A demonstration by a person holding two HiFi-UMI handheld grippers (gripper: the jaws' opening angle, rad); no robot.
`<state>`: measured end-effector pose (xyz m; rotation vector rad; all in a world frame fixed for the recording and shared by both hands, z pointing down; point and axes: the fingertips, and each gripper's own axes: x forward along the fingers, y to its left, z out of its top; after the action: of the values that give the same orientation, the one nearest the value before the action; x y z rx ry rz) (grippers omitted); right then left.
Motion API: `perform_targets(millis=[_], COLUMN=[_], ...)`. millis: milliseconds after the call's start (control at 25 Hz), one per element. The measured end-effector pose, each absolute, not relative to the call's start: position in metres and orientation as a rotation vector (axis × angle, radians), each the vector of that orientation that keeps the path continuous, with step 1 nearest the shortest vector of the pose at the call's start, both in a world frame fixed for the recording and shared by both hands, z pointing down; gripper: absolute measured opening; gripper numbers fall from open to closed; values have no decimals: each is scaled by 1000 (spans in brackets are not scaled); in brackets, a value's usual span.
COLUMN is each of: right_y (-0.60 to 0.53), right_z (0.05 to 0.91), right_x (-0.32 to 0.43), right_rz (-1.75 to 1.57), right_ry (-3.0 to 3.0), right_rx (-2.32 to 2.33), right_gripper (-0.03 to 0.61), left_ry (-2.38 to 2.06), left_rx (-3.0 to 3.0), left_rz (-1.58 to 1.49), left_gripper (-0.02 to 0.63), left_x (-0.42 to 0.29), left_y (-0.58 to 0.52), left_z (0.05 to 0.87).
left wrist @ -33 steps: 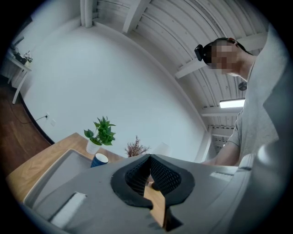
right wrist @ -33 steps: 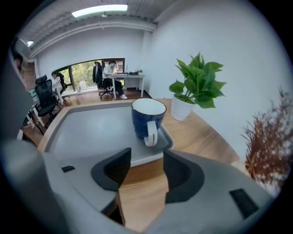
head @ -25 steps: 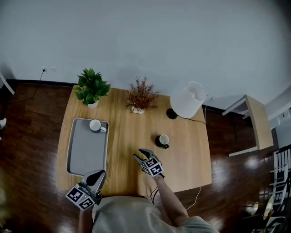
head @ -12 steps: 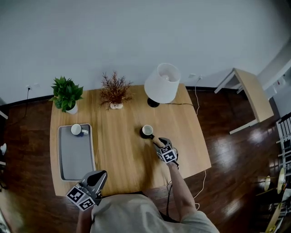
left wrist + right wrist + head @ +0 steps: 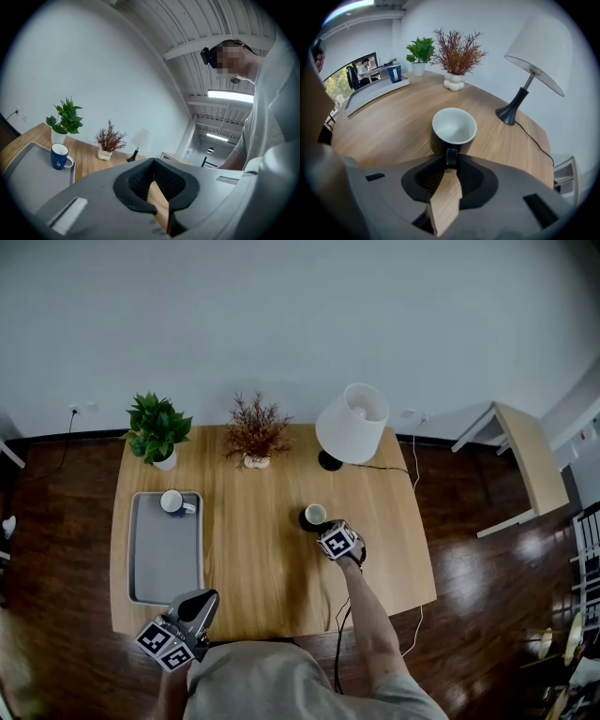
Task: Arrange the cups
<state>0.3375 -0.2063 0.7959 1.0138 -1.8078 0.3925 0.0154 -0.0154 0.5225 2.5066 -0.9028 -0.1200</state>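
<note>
A black cup [image 5: 314, 516] with a white inside stands right of the table's middle, handle towards me. My right gripper [image 5: 323, 529] points steeply down at it. In the right gripper view the black cup [image 5: 453, 129] fills the middle, and the right gripper [image 5: 451, 159] is closing its jaws on the handle, which sits pinched between the tips. A blue cup [image 5: 172, 502] stands at the far end of the grey tray [image 5: 159, 559] on the left. My left gripper [image 5: 197, 601] hovers level at the table's near edge, jaws together with nothing between them; the left gripper [image 5: 153, 161] faces the blue cup [image 5: 59, 156].
Along the far edge stand a green potted plant [image 5: 157, 430], a dried red-brown plant [image 5: 255, 435] and a white lamp [image 5: 352, 425] whose cord [image 5: 398, 469] runs off to the right. A small side table [image 5: 525, 460] stands on the dark floor at the right.
My right gripper has travelled forward to the black cup and tipped down, and its jaws have narrowed around the handle. The left gripper has stayed at the near edge.
</note>
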Motion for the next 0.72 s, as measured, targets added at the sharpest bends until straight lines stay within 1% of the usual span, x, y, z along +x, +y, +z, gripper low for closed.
perform_targets(millis=[120,240,360,560,640,720], right_y=[-204,-190,-175,-159,-162,-168], right_z=[797,783,763,725,722,730], right_x=[343,309,229,58,-5,-51], right_rz=[423,452,447,357,293,203], right_ry=[-1783,-1876,-2061,-2327,-2361,-2336], right_rx=[1034,996,851,537,448,392], right_gripper=[87,86,86,86,86,86], left_ry=[-926,-947,-976,-1050,-1091,-1130], left_rx=[2500,2486,2462,2420,2403,2383], left_rz=[-149,-184,-217,-297,-326,-347], left_gripper=[-6,-6,-6,-6,-6,-6], left_x=[9,-2,-17,-44,-58,-72], left_y=[-14,-14,-13,-16,-15,-12], left_z=[524,528,531,532,532,535])
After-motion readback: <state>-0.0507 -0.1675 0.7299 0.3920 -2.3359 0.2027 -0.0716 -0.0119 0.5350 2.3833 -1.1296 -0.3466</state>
